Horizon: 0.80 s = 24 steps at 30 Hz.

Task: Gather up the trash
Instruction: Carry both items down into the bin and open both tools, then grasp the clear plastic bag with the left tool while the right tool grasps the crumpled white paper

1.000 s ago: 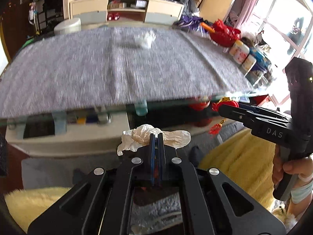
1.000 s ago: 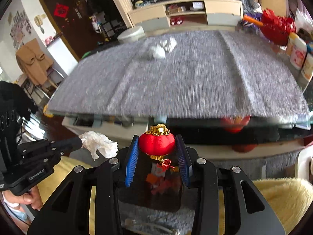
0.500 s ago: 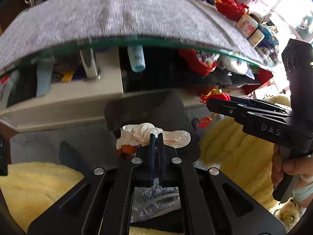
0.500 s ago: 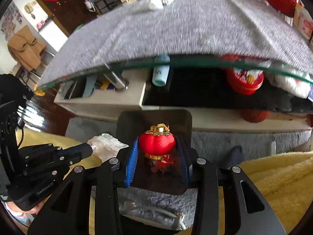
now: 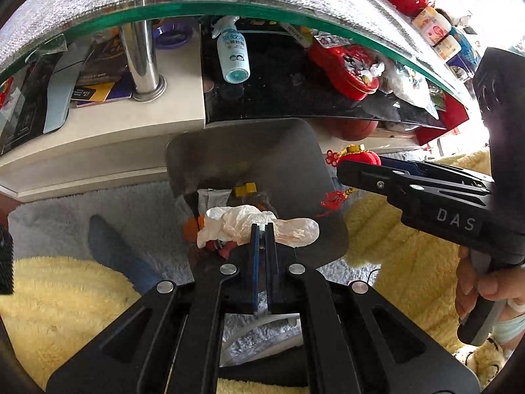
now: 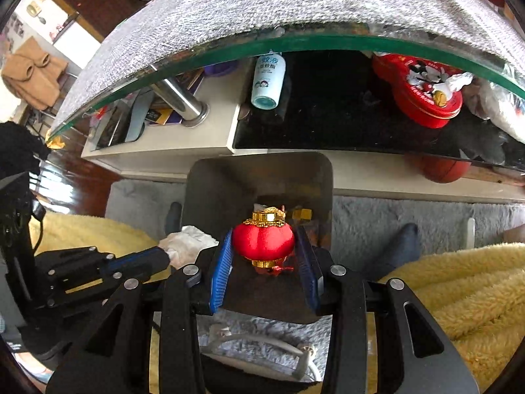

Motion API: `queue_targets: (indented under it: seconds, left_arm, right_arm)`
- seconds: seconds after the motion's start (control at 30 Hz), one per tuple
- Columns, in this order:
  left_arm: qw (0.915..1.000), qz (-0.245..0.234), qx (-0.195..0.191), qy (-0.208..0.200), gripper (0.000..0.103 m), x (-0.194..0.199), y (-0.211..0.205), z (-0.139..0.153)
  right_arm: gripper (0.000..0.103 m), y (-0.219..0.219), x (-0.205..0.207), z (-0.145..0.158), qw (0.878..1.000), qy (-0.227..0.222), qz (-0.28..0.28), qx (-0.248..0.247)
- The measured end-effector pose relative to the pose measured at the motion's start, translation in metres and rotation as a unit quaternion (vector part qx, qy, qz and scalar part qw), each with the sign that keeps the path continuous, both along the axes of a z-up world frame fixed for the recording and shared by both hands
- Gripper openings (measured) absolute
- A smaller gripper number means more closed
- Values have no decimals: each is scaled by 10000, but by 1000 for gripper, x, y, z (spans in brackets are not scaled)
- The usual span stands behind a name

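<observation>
1. Two tools are hanging over one dark bin (image 5: 210,154) that is standing on the grey rug (image 5: 137,210) just in front of the glass surface (image 5: 229,3).
2. Left tool (image 5: 261,229) is pinching a crumpled white tissue (image 5: 259,225); its blue pads are sitting almost together on the paper, which is bulging out on both sides of them, above the bin's open mouth.
3. Inside the bin, below the tissue, several scraps are lying: a pale wrapper (image 5: 213,197), a small yellow block (image 5: 244,189) and something orange (image 5: 190,228); what else is under them is too dark to tell.
4. Right tool (image 6: 264,256) is gripping a red lantern ornament (image 6: 262,239) with a gold cap, its pads pressing on either side of the round body, also over the bin's opening.
5. On the shelf under the glass, a white bottle (image 6: 269,80) is lying on its side, and a red tin (image 6: 423,95) is holding crumpled paper.
</observation>
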<state>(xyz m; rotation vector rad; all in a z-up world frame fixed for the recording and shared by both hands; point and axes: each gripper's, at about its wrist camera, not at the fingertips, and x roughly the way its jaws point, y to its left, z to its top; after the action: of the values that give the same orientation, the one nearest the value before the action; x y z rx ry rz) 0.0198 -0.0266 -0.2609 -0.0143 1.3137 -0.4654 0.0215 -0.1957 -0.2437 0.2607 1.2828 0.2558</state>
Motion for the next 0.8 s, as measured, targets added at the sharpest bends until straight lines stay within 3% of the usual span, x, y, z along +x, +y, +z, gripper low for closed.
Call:
queue_targets:
  seconds: [0.03,0.07,0.1,0.13,0.27,0.4,0.47,0.57,0.8]
  left_arm:
    - [10000,17,30,14,9,2,0,-1]
    - [10000,32,51,21,19,3,1,-1]
    - [10000,44,64,22,25,3,1,-2]
    - [10000,56,75,22,28,4,2,-2]
    - [9996,184,219,-27,55,9,9,-1]
    - [9986,354,347,-188,81,13,18,8]
    - [9979,410,414,-297,85,15,23,15]
    - [9966,470,507,-445,89,19,27,28]
    - [9941,523,461,-828,91,34,29,67]
  right_arm:
    - [40,0,1,-1,10000,17,-18,-1]
    - [47,0,2,-1,10000,29,-37,-1]
    - [60,-2,2,-2,10000,39,-80,0]
    - [66,-3,3,-2,9999,42,-108,12]
    - [71,-8,7,0,9997,36,-245,8]
    - [87,-18,9,6,9991,-28,-427,-66]
    - [95,-24,12,8,9988,48,-495,-49]
    - [95,-31,16,16,9984,96,-516,197]
    - [95,-52,37,62,9966,-423,-683,188]
